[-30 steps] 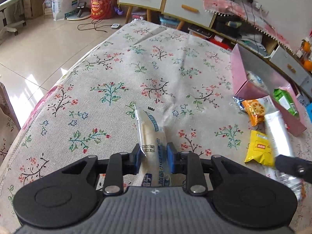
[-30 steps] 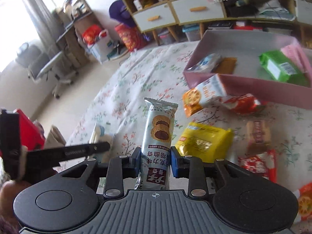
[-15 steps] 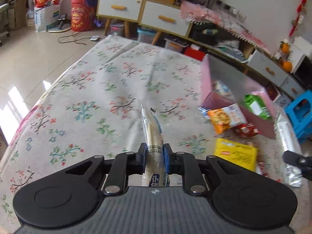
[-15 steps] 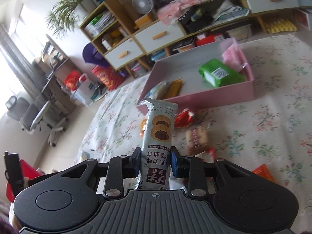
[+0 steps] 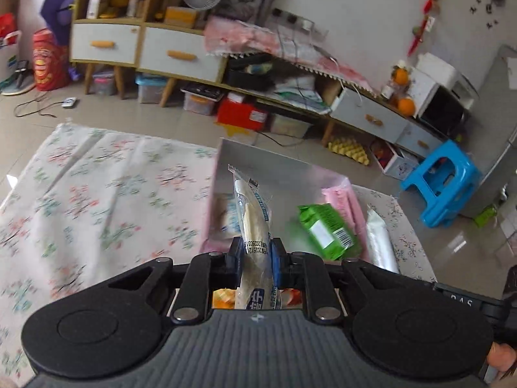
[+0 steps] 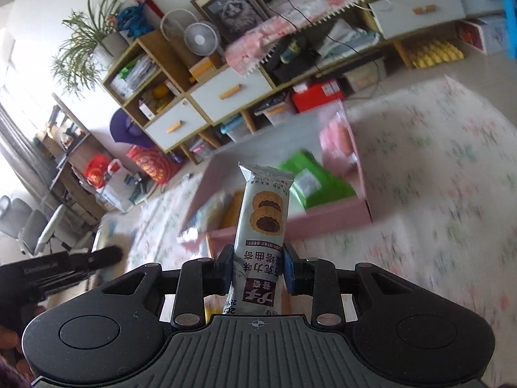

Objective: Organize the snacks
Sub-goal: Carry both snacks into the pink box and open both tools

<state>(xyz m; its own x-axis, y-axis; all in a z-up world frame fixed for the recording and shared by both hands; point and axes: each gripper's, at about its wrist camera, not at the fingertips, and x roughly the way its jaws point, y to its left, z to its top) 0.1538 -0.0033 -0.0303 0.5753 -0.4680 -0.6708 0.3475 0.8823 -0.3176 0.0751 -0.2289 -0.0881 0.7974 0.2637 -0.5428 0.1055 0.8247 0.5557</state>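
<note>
My left gripper [image 5: 256, 255] is shut on a long clear-wrapped bread stick packet [image 5: 252, 220], held upright just in front of the pink box [image 5: 274, 168]. My right gripper [image 6: 257, 266] is shut on a grey chocolate cookie packet [image 6: 263, 216], held upright in front of the same pink box [image 6: 329, 216]. A green packet [image 5: 326, 229] lies inside the box, also in the right wrist view [image 6: 313, 184], with a pink packet [image 5: 339, 200] and pale packets at the box's left end. The cookie packet's silver back [image 5: 379, 239] shows right of the box.
The box sits on a floral tablecloth [image 5: 97, 213]. Orange and red snack packets [image 5: 223, 299] lie below my left gripper. A blue stool [image 5: 442, 184] and low cabinets [image 5: 181, 55] stand beyond the table. The left gripper's body [image 6: 58, 268] shows at the left in the right wrist view.
Both grippers have lifted and moved toward the pink box with their packets; the box is now directly ahead of each.
</note>
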